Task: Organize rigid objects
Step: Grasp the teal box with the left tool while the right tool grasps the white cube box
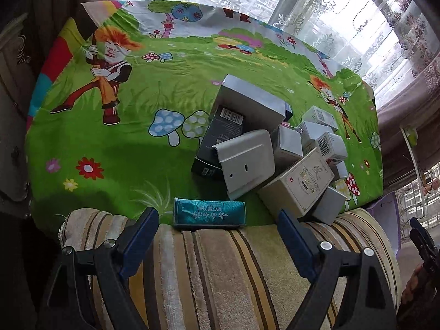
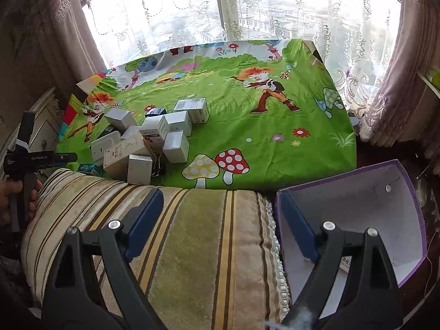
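Observation:
A heap of several small boxes (image 1: 275, 143) lies on the green cartoon cloth (image 1: 137, 143): white and grey cartons, a black box (image 1: 220, 134), a cream box with gold print (image 1: 297, 184) and a flat white device (image 1: 247, 162). A teal box (image 1: 209, 213) lies apart at the cloth's near edge. My left gripper (image 1: 218, 217) hangs open over the striped cushion (image 1: 220, 269), just short of the teal box and not touching it. My right gripper (image 2: 220, 203) is open and empty over the same cushion (image 2: 192, 233). The heap (image 2: 148, 137) lies far to its left.
An open purple box (image 2: 407, 181) with a white inside stands to the right of the cushion, under my right gripper's right finger. Lace curtains (image 2: 247, 13) and a window close the far side. A carved cabinet (image 1: 13, 110) stands at the left. A hand (image 2: 16, 192) holds the left gripper.

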The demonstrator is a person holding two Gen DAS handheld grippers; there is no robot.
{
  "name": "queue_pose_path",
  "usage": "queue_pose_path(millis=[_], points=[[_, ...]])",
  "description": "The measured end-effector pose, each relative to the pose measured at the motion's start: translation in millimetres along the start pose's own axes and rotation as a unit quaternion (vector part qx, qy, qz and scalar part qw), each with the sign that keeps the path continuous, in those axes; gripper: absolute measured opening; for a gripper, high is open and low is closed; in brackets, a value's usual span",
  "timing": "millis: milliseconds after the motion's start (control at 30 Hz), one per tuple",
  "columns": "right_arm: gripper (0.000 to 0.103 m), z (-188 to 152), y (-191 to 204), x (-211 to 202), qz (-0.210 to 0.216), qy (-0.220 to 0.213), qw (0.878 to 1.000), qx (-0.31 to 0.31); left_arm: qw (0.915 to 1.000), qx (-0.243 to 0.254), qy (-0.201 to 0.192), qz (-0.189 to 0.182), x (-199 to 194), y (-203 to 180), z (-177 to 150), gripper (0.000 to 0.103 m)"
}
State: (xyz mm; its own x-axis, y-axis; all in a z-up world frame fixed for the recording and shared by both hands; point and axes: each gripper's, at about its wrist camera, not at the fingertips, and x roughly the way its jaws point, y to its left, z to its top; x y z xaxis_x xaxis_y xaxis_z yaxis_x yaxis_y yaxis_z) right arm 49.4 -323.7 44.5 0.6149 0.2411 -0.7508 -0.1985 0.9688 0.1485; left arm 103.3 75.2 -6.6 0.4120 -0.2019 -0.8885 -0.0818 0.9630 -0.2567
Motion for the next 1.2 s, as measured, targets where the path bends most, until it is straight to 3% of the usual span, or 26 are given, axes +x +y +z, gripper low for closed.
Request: queue_pose_path(millis=[167, 400, 500, 633, 933, 1200], points=[[0.089, 9, 20, 13, 0.012, 0.015, 1.000, -0.022, 0.9984, 0.011, 0.053, 0.013, 27, -1, 5, 0.089], [0.089, 23, 49, 46, 0.051, 0.061, 0.996, -0.038, 0.9965, 0.013, 0.077, 0.029, 46, 0, 6, 0.089], [0.089, 30, 62, 67, 0.078, 0.089, 0.992, -0.032, 0.9963, 0.024, 0.077, 0.030, 49, -4, 5, 0.087], [0.089, 37, 79, 93, 0.104, 0.114, 0.988, -0.033, 0.9962, 0.033, 0.075, 0.032, 54, -5, 4, 0.075], [0.086, 45, 106, 135, 0.139, 0.155, 0.978, -0.029, 0.9982, 0.032, 0.047, 0.019, 52, -6, 0, 0.075], [0.080, 47, 112, 158, 0.141, 0.184, 0.972, -0.026, 0.9988, 0.028, 0.038, 0.013, 43, 2, -3, 0.075]])
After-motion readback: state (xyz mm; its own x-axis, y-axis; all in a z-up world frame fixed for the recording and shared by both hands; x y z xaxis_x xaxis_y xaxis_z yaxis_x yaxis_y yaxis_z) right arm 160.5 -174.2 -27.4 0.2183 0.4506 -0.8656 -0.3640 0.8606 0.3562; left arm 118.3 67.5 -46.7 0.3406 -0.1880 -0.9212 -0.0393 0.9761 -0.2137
